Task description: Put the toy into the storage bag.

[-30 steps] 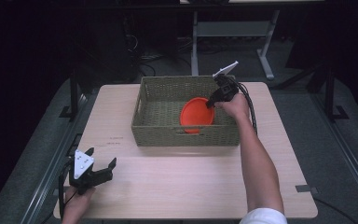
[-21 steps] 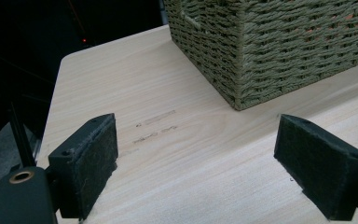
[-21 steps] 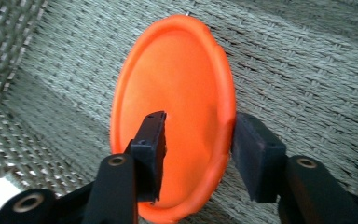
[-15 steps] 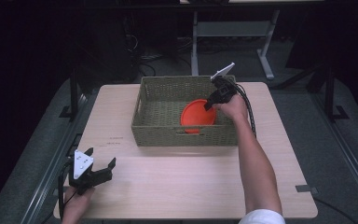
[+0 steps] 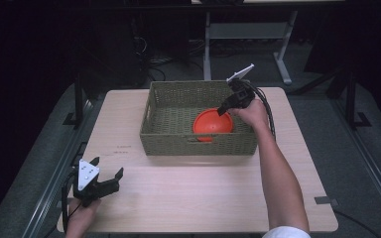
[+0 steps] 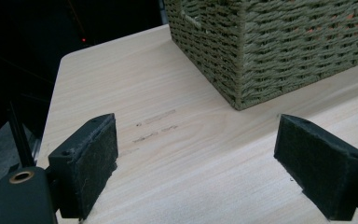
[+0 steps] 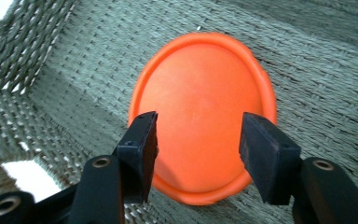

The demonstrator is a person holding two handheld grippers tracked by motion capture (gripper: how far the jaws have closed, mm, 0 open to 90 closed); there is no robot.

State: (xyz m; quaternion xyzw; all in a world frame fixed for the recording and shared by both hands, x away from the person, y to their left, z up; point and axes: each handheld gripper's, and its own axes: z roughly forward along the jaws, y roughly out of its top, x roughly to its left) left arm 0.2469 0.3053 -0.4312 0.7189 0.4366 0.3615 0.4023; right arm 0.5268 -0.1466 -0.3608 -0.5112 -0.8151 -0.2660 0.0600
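An orange round dish (image 5: 212, 124) lies upside down on the floor of the woven green basket (image 5: 198, 146), toward its right side. My right gripper (image 5: 223, 110) hangs over the basket's right part and points down at the dish. In the right gripper view the dish (image 7: 203, 112) sits beyond the jaws, and the pads (image 7: 142, 149) stand apart from it. These jaws have just been opening, with nothing pressed between them. At the table's front left corner my left gripper (image 5: 107, 167) rests open, and only bare wood lies between its pads (image 6: 91, 163).
The basket (image 6: 279, 51) stands mid-table toward the back, and its woven walls (image 7: 335, 56) rise around the dish. Light wooden table (image 5: 188, 198) spreads in front of it. Faint pencil marks (image 6: 156, 126) lie ahead of the left gripper. Dark floor and a metal stand lie beyond the table.
The right jaws have widened and let go of the orange dish, which has gone from tilted up to lying lower in the basket. The left gripper has stayed put.
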